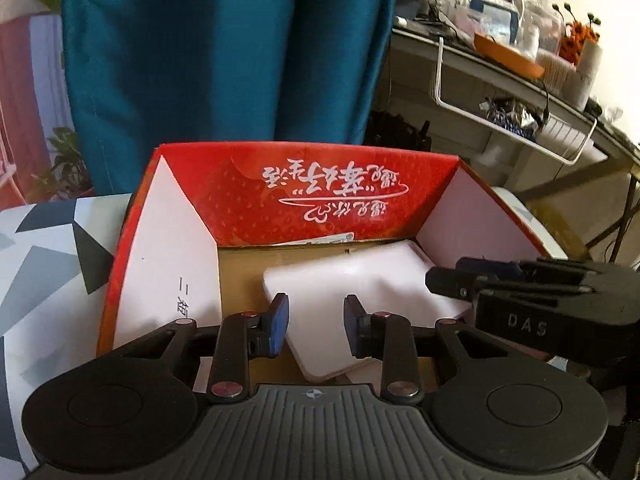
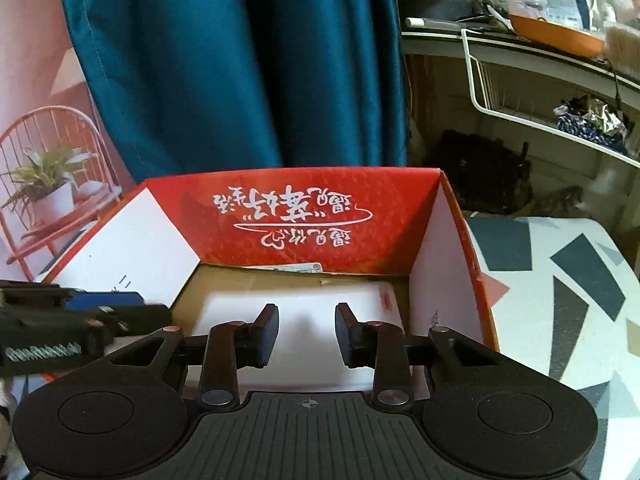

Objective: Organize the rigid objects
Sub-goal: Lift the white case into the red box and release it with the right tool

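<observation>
My left tongs (image 1: 316, 326) hang released above the red box (image 1: 336, 196), nothing between their blue pads (image 1: 279, 324). My right tongs (image 2: 307, 334) are likewise released, empty. The flat white case (image 1: 360, 300) lies on the box floor, toward its two o'clock corner, at twelve o'clock of both tongs.

Setting: a lived-in home room, used for storage and odd jobs.
- Teal curtain (image 2: 224, 64) hanging full length behind the work spot.
- Pink wall poster (image 2: 44, 152) printed with a chair and a potted plant.
- Desk (image 2: 560, 280) under a geometric grey, white and pink cloth.
- Cluttered shelf (image 1: 500, 68) to the right: orange tray (image 1: 508, 56), plastic containers, cables, cotton swabs.
- White wire basket (image 2: 520, 92) hooked beneath that shelf, holding small crumpled items.
</observation>
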A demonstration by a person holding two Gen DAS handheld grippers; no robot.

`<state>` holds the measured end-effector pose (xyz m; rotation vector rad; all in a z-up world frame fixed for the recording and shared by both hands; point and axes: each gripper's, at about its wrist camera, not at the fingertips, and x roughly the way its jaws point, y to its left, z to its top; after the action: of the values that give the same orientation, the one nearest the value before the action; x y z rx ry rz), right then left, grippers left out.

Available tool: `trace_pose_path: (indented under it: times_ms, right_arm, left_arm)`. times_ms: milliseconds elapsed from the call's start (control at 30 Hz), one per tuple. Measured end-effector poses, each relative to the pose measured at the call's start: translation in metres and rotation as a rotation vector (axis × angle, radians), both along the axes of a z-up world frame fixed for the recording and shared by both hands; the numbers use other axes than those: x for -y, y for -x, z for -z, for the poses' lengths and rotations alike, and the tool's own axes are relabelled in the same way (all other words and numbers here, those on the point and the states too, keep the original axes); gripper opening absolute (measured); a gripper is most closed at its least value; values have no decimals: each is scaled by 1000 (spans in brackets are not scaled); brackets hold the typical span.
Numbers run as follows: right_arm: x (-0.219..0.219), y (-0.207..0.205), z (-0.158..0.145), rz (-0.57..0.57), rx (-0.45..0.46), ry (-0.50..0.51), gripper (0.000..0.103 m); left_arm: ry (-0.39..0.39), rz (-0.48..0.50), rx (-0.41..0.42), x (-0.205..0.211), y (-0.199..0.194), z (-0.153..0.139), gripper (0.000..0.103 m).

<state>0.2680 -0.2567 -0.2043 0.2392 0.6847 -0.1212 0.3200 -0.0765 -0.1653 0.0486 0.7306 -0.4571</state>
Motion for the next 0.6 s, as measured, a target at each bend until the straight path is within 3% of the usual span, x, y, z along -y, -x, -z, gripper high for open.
trace_pose_path:
  times_ms: [233, 300, 533, 600]
  right_arm:
    - [1, 8, -6, 6, 2, 3, 35]
    - [-1, 12, -9, -1, 4, 0, 45]
    - [-8, 31, -22, -18, 22, 7, 56]
    - [-8, 38, -28, -17, 33, 4, 65]
  left_arm:
    - [-35, -6, 35, -1, 13, -9, 32]
    - [-57, -10, 51, -2, 16, -13, 32]
    - [-80, -39, 95, -12, 33, -28, 33]
    - [-83, -48, 108, -16, 39, -33, 34]
